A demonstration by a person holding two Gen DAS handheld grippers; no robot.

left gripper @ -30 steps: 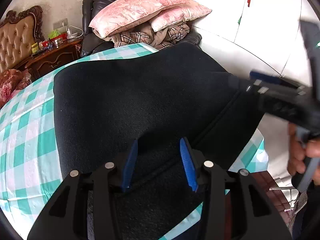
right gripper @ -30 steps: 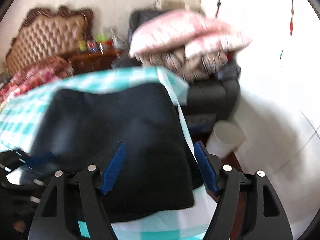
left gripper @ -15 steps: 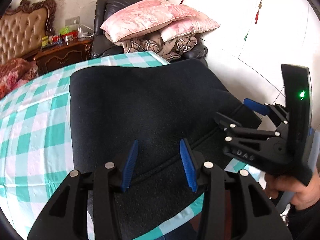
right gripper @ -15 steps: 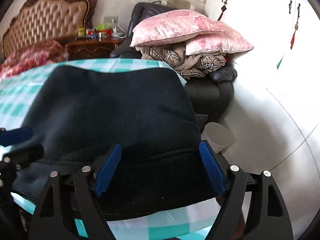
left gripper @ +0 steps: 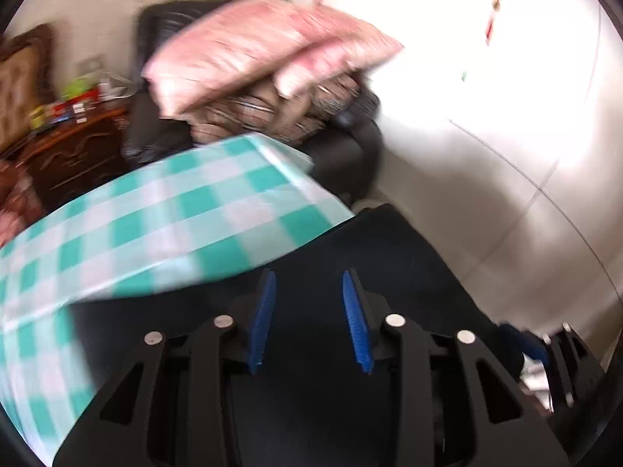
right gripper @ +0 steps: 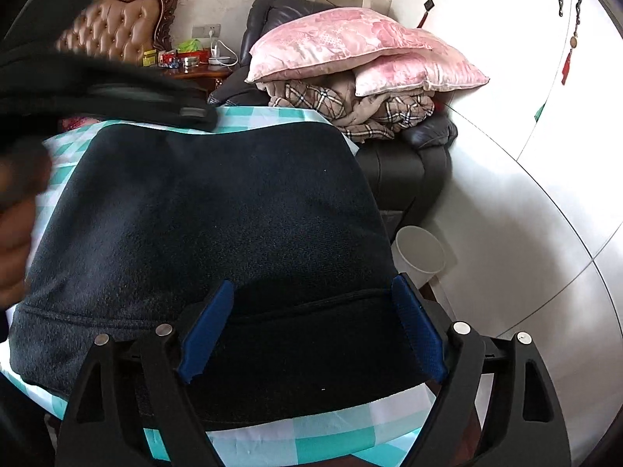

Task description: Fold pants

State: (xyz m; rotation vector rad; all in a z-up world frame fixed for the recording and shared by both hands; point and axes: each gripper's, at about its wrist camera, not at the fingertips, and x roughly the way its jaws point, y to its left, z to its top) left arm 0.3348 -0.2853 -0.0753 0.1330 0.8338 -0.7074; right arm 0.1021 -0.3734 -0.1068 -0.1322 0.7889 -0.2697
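**Waistband under my right jaws, left side lost in blur**

The dark pants [right gripper: 210, 210] lay flat on the checked tablecloth [right gripper: 311, 439], long axis running away from me toward the pink pillows [right gripper: 350, 46]. My right gripper [right gripper: 311, 327] hung over the near hem band, jaws wide and opening, pads not pressing. My left gripper [left gripper: 309, 319] had jaws part-way and closing over dark cloth; I couldn't tell any grip. Only the right view showed the whole garment.
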